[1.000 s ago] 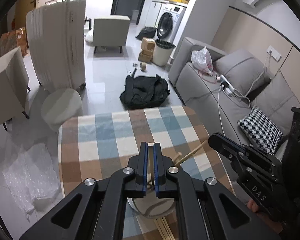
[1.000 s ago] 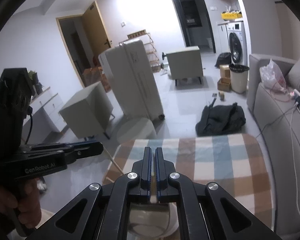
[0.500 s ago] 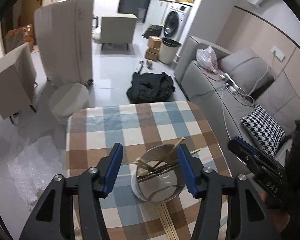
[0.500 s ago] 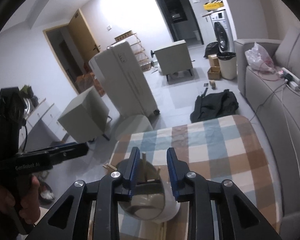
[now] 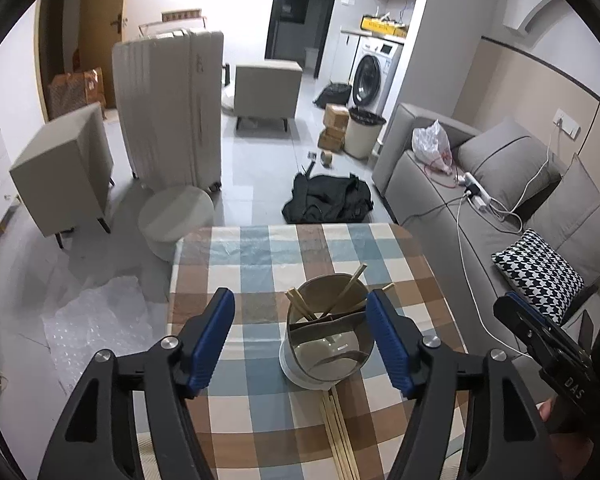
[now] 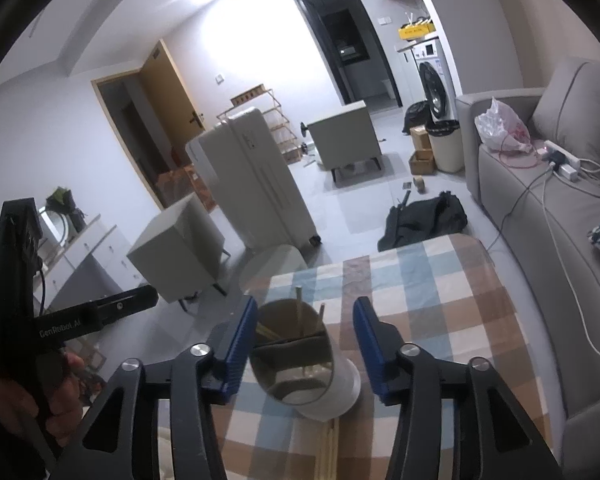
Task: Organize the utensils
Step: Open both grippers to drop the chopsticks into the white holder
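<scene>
A white utensil holder (image 5: 320, 364) with a shiny inside stands on the checked tablecloth (image 5: 259, 264). Several wooden chopsticks (image 5: 300, 306) lean inside it. More chopsticks (image 5: 340, 432) lie flat on the cloth just in front of it. My left gripper (image 5: 302, 340) hovers above and in front of the holder; its jaws are opening and the pads touch nothing. In the right wrist view, my right gripper (image 6: 306, 344) frames the same holder (image 6: 312, 376) and its chopsticks (image 6: 298, 308). Its jaws are also opening, with nothing gripped. Each view shows the other gripper at its edge, held in a hand.
A grey sofa (image 5: 440, 208) with cables and a checked cushion (image 5: 540, 272) runs along the table's right side. A round stool (image 5: 175, 216) stands at the far left corner. On the floor are a black bag (image 5: 328, 200) and bubble wrap (image 5: 95, 320).
Both grippers were shut on a chopstick over the holder. Both have since opened wide and drawn back and upward. The released chopsticks now stand in the holder.
</scene>
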